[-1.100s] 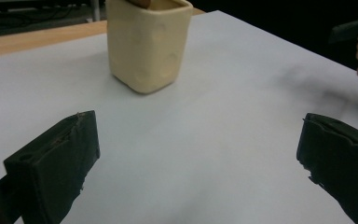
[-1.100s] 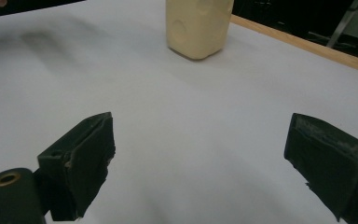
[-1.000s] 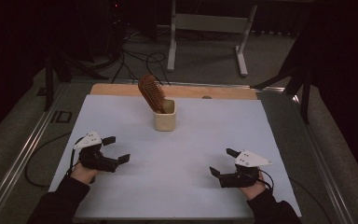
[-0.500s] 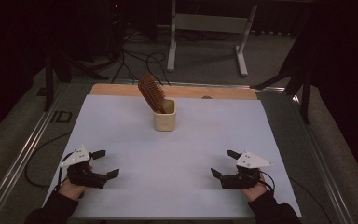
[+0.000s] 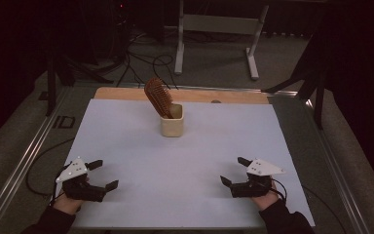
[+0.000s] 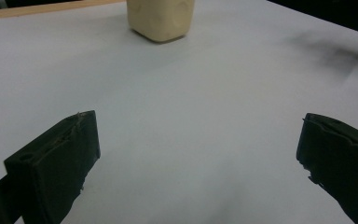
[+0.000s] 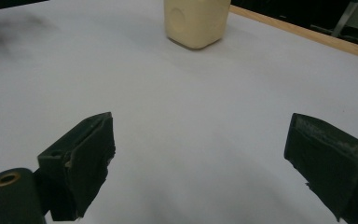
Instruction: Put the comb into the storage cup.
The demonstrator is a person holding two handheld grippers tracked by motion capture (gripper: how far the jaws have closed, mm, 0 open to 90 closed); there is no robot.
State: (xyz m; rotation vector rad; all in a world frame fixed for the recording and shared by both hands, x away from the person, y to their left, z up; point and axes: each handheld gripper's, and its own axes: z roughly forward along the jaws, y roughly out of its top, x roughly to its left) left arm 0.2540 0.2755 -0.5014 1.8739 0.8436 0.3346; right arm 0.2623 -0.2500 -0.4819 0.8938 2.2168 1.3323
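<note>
Seen from the high view, a cream cup (image 5: 171, 126) stands upright on the white table cover (image 5: 185, 161), toward the far middle, and a brown hairbrush (image 5: 157, 96) is set in it handle down, its bristled head leaning up and to the left above the rim. The left gripper (image 5: 103, 174) is held low at the near left corner of the cover, its jaws spread apart with nothing between them, and the right gripper (image 5: 233, 171) is held at the near right, likewise spread and empty. Both are well apart from the cup, and each is backed by a hand in a dark sleeve at the bottom edge. A strip of bare wood (image 5: 126, 93) is seen along the far edge of the table, and cables (image 5: 141, 61) and a metal stand (image 5: 219, 29) are seen on the floor beyond. From the left gripper view, the two black jaws are seen wide apart over bare white cover, with the cup's lower part (image 6: 161, 19) straight ahead at the top. From the right gripper view, the jaws are again parted and empty, and the cup (image 7: 196, 22) is seen ahead, with the wooden strip (image 7: 303, 33) running behind it to the right.
</note>
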